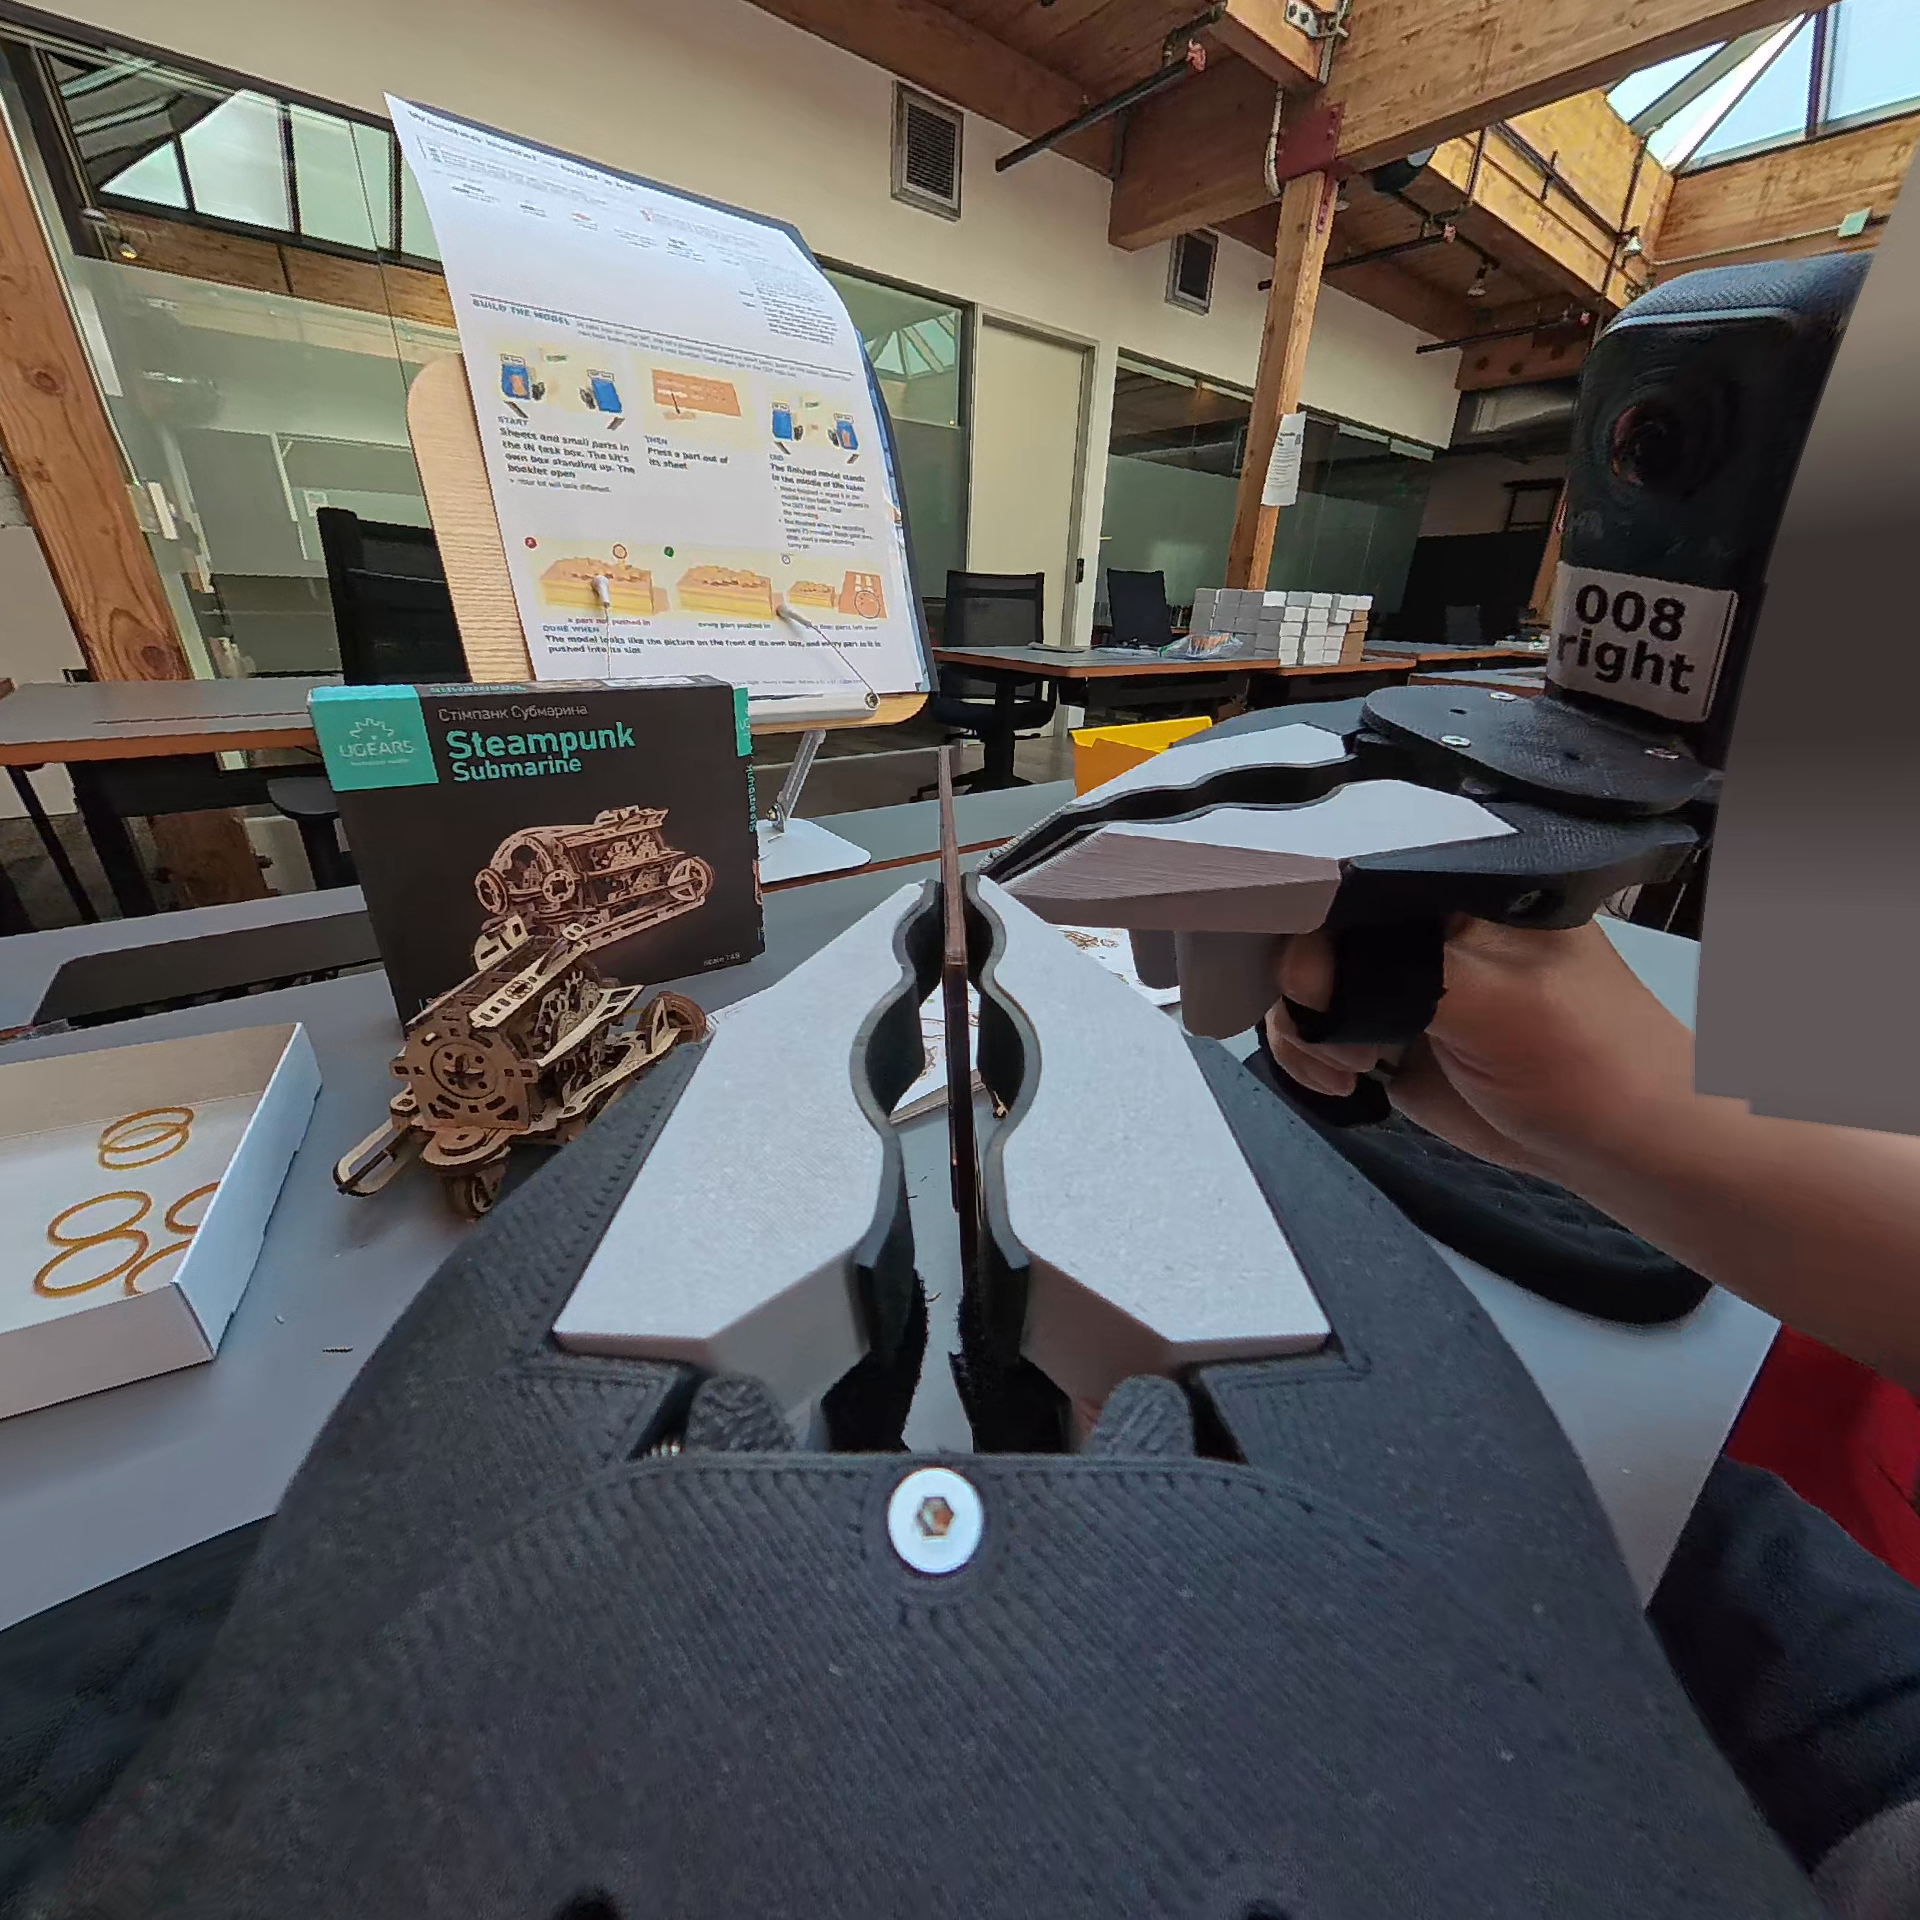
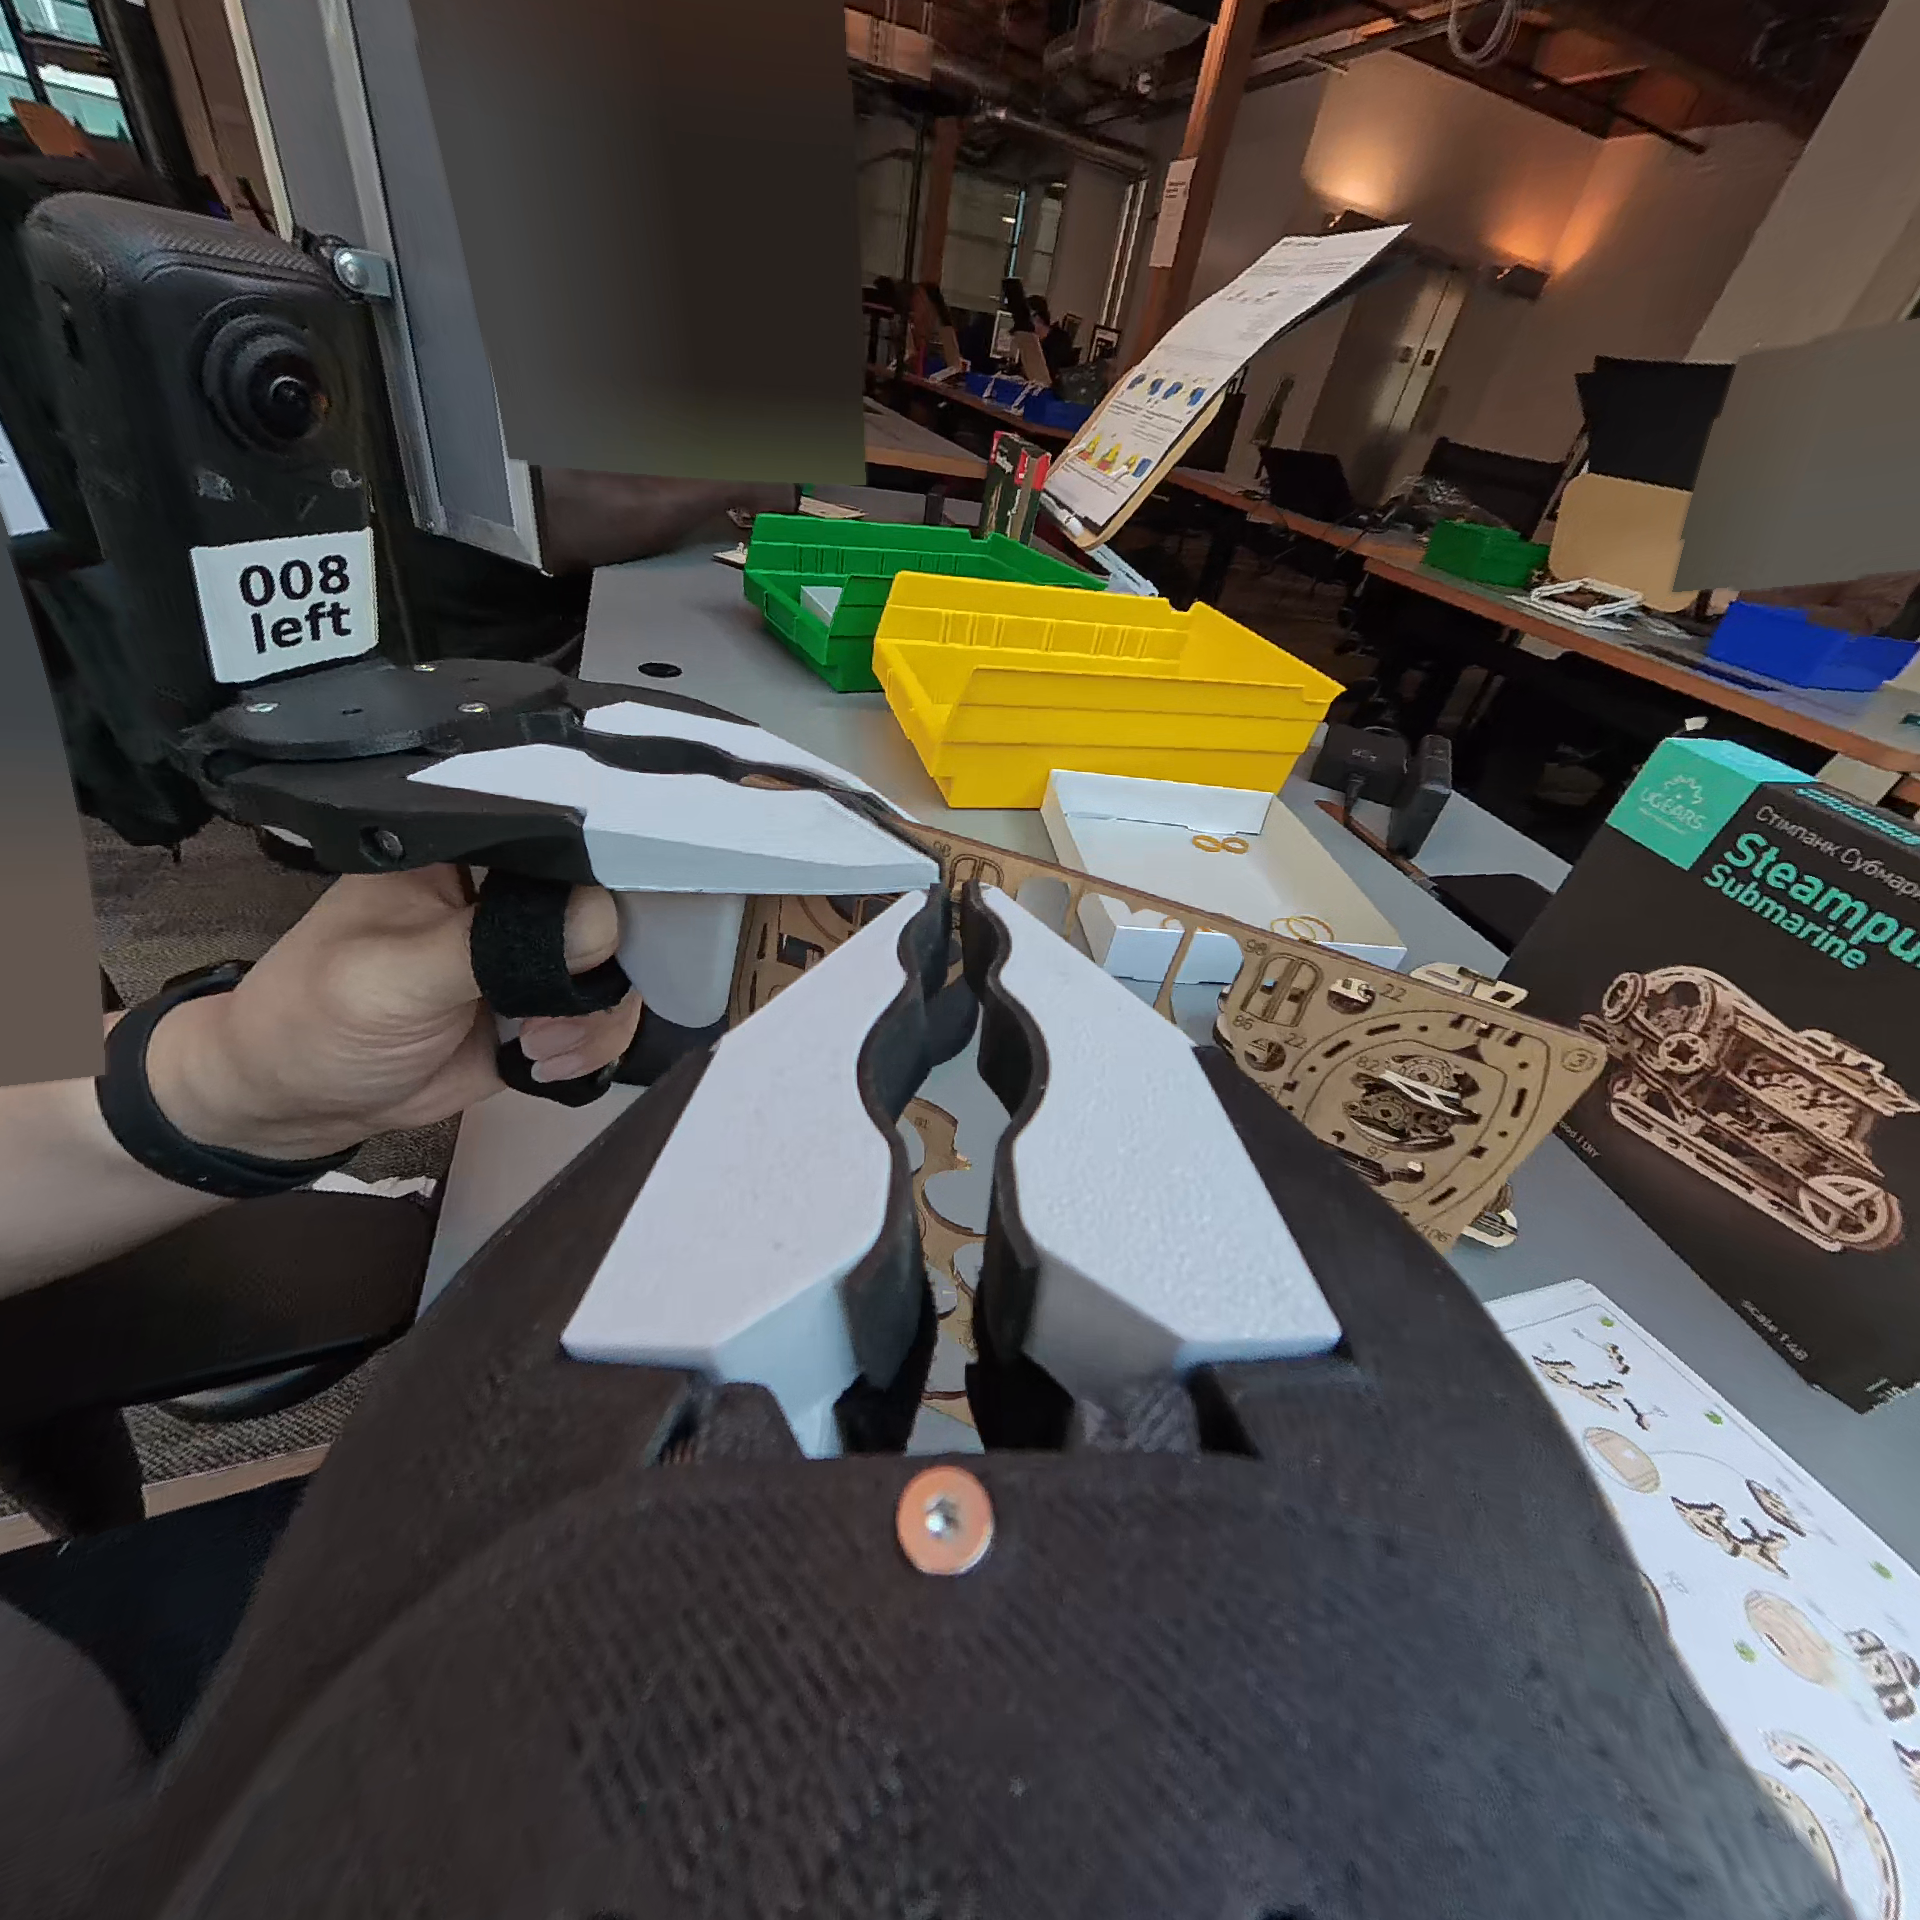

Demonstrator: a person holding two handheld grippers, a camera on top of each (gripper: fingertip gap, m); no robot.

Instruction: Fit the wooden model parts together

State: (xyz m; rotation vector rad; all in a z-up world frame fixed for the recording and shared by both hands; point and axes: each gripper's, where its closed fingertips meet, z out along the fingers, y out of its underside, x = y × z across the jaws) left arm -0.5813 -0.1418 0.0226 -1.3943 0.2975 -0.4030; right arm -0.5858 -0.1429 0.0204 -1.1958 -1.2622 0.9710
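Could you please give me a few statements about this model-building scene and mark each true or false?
1. The left gripper is shut on the wooden parts sheet. True.
2. The yellow bin holds the rubber bands. False: they lie in the white tray.
3. The partly built wooden model stands in front of the kit box. True.
4. The right gripper grips the sheet too. False: its fingertips are nearly closed with nothing between them.
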